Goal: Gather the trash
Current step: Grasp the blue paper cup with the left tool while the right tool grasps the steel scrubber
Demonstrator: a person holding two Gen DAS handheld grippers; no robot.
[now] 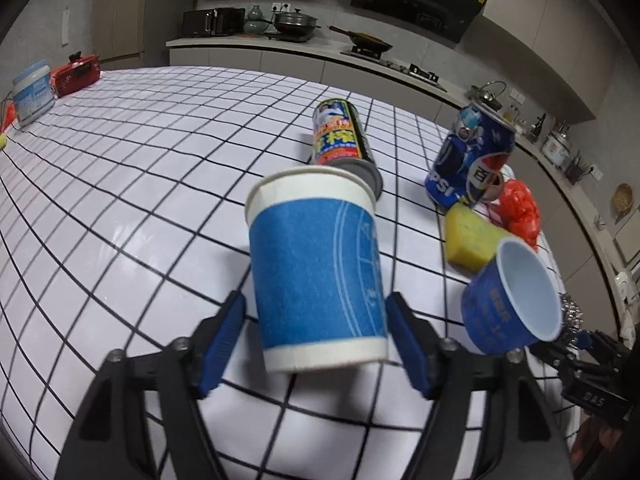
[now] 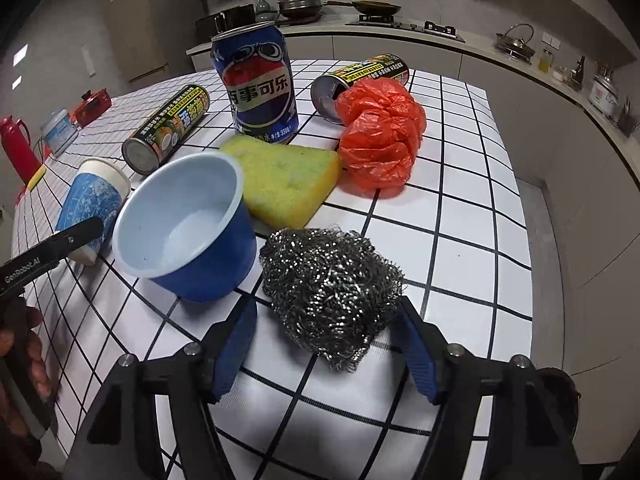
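A blue-and-white paper cup (image 1: 316, 268) stands between the fingers of my left gripper (image 1: 314, 344); the jaws are open, with a gap on each side. The cup also shows in the right wrist view (image 2: 90, 204). A steel wool ball (image 2: 332, 292) lies between the open fingers of my right gripper (image 2: 326, 344), with the right pad close to it. A small blue cup (image 2: 184, 224) lies tilted beside it, and shows in the left wrist view (image 1: 516, 300). A Pepsi can (image 2: 258, 84) stands upright. Two cans lie on their sides (image 2: 168, 132) (image 2: 360, 76). A yellow sponge (image 2: 288, 184) and a red plastic bag (image 2: 380, 132) lie nearby.
The table has a white cloth with a black grid (image 1: 140, 184). At its far left corner are a white tub (image 1: 32, 92), a red pot (image 1: 76, 74) and a red flask (image 2: 16, 148). The table's right edge (image 2: 516, 200) drops off. Kitchen counters run behind.
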